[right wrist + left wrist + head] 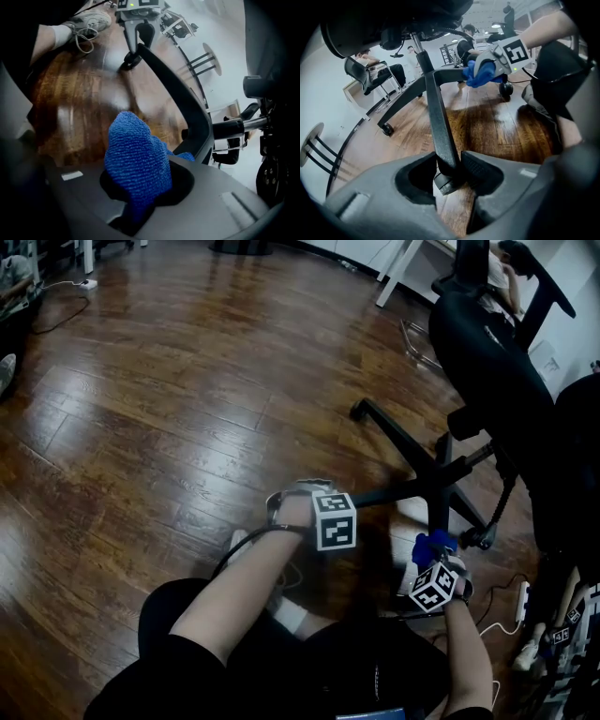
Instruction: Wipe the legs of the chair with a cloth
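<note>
**A:** Half done yet?

**B:** Hardly, I'd judge. Your left hand-held gripper is clamped on one chair leg, mid-frame. Your right hand-held gripper pinches the blue cloth at a neighbouring leg, lower right; others await

The chair runs off the head view's right edge. The caster end of 1 leg sits half hidden inside the left gripper. The cloth buries the pads of the right gripper; the floor beyond is blurred.
</note>
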### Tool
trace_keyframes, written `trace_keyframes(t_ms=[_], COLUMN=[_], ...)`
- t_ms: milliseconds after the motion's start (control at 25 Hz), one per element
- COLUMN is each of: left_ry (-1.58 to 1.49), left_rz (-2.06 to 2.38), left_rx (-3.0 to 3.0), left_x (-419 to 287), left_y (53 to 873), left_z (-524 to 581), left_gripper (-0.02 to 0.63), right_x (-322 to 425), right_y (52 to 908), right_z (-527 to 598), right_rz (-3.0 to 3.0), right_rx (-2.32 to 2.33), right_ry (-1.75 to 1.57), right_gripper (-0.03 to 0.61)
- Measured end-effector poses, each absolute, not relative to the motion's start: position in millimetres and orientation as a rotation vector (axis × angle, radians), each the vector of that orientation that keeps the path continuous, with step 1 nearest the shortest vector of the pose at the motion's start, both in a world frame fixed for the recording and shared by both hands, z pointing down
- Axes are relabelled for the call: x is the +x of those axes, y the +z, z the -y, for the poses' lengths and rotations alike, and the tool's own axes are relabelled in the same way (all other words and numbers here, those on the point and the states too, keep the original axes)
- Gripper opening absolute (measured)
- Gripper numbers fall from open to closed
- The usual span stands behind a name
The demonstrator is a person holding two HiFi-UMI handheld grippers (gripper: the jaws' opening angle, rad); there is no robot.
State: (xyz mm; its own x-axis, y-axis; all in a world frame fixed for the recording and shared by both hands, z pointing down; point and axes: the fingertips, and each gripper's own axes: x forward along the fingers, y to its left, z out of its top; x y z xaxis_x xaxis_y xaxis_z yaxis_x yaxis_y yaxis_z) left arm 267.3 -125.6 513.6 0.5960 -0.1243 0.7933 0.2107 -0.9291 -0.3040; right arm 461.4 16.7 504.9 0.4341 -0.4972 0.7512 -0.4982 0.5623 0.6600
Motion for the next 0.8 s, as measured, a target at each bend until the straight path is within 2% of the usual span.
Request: trace_keyframes(t_ms=[360, 520, 800], left_ry=[-1.268, -1.266, -1.290], left_rz=[0.121, 0.105, 0.044], left_rx=[-2.495, -2.474, -2.390], left_x=[270, 270, 271], left_y=[521, 523, 527], left_z=[124, 125, 127], left_gripper=[0.160, 0.161, 0.166], right_x=[497, 493, 465], right_y=[466, 467, 494], right_z=[102, 91, 1], right_rz=[1.100, 1.133, 1.243], right_rx=[1.186, 1.218, 1.133], right_ry=[-0.152, -0.200, -0.046], right_gripper=[0.061, 0.063, 0.063])
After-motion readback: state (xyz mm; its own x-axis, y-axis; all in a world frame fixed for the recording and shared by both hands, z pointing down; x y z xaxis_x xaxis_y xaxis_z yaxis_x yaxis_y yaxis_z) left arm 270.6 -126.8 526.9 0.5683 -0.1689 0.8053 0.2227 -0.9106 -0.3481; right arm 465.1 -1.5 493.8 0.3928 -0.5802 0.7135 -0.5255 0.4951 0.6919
